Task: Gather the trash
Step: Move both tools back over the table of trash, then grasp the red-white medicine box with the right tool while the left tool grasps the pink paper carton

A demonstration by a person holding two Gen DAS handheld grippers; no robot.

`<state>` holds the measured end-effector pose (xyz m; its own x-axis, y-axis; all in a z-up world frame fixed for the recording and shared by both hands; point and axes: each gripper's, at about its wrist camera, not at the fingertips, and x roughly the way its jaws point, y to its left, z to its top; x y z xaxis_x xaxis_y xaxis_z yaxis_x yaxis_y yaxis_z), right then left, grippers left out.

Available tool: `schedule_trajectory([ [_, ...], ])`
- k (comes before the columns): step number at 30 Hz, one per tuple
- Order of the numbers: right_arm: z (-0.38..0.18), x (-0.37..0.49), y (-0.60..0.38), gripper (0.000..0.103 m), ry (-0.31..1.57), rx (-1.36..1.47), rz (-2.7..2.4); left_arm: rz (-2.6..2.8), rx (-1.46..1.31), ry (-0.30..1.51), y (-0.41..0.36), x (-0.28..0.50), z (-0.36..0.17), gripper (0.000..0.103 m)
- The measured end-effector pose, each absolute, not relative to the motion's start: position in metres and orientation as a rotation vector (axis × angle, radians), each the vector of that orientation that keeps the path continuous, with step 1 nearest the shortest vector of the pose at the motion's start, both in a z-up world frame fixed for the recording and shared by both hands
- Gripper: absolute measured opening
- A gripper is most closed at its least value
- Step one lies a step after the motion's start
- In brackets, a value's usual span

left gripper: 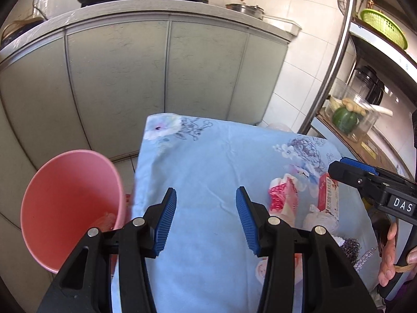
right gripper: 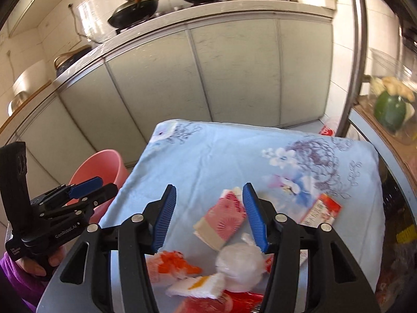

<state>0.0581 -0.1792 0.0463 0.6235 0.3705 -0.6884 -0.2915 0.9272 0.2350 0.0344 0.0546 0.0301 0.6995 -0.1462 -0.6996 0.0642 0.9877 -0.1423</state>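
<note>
A kitchen scene: two hand-held grippers hover over a small counter draped in a pale blue floral cloth, with scattered litter at its near right corner. The left gripper has its blue-padded fingers set wide apart with nothing between them, only bare cloth beneath. At its 9 o'clock a pink bin stands on the floor against the counter's left edge, tipped open toward the camera, something pale lying at its bottom. At 3 o'clock in the same view lie a pink-and-red wrapper, a red-and-white packet and a white plastic bag wad. The right gripper also stands with fingers parted, gripping nothing; the pink-and-red wrapper lies flat on the cloth between and below them, just beside the right finger. Toward 6 o'clock from that wrapper sit the white wad, an orange-and-white wrapper and more red packaging at the frame's bottom. The red-and-white packet lies at 3 o'clock. Pale cabinet doors and black woks on the stove fill the background
</note>
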Motion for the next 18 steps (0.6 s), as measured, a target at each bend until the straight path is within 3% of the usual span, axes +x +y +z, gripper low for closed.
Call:
schedule_trajectory([
  [18, 0.026, 0.057, -0.231, 0.054, 0.826, 0.151, 0.308, -0.182, -0.036, 0.832, 0.002, 0.056, 0.03, 0.047],
])
